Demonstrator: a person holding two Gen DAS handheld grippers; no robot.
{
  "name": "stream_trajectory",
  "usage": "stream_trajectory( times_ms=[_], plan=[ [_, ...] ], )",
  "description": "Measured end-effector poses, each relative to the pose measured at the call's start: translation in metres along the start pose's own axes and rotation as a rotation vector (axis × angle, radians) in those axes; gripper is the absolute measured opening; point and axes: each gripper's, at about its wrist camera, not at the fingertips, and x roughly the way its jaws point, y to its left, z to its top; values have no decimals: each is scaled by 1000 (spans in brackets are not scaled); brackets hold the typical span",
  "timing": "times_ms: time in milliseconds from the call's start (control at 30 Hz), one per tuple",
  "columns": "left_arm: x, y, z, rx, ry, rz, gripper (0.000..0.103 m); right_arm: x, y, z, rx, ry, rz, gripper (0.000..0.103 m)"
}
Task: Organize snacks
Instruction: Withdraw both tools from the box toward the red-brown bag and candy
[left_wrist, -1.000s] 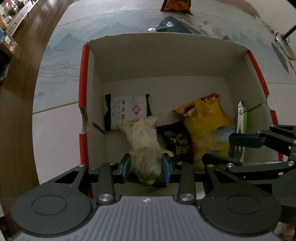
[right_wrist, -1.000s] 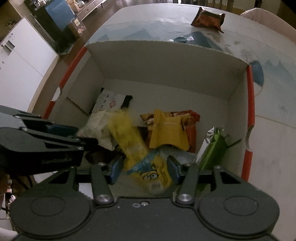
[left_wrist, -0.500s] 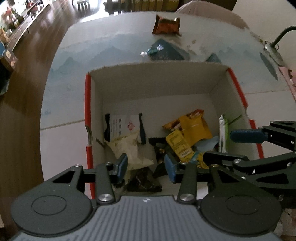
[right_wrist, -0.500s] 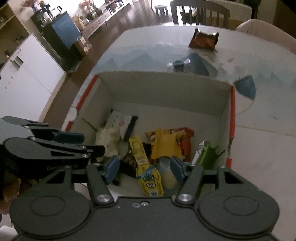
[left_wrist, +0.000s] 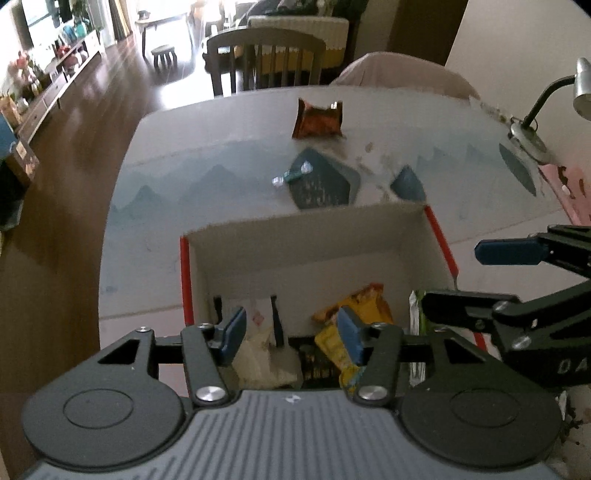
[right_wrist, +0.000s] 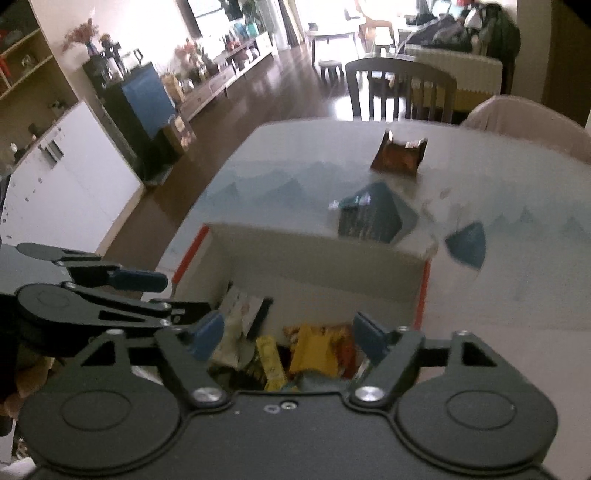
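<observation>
Open-topped cardboard box (left_wrist: 306, 236), crinkled foil snack packets (left_wrist: 354, 306), glossy table (left_wrist: 221, 155)

The cardboard box (left_wrist: 306, 240) stands on the table (left_wrist: 207, 155), with snack packets (left_wrist: 354, 314) heaped inside it. Behind the box, a small wrapped candy (left_wrist: 291, 176) lies on the table, and farther behind that a foil snack bag (left_wrist: 318, 120). To the right of the box stands a desk lamp (left_wrist: 535, 110). A chair (left_wrist: 266, 61) stands behind the table.
</observation>
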Motion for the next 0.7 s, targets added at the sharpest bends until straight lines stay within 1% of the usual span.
stream_trajectory(
  times_ms=[100, 300, 333, 400, 467, 533, 600, 700],
  plan=[
    [-3, -1, 11, 8, -17, -1, 60, -4, -8, 12, -3, -13, 0, 80],
    [-6, -4, 38, 40, -56, 19, 61, -7, -21, 40, -49, -26, -17, 84],
    [-7, -4, 44, 40, -65, 22, 62, -7, -23, 44, -57, -29, -21, 89],
    [-7, -3, 53, 39, -81, 23, 71, -8, -27, 54, -66, -42, -21, 95],
    [-7, -3, 63, 40, -103, 22, 75, -6, -33, 63, -77, -45, -15, 96],
    [-5, -3, 73, 52, -115, 20, 75, -2, -38, 73, -85, -44, -8, 96],
    [-1, -4, 83, 65, -119, 17, 75, 1, -43, 81, -108, -43, 12, 100],
    [9, -4, 100, 77, -105, 11, 75, 9, -52, 95, -163, -51, 7, 102]
  ],
)
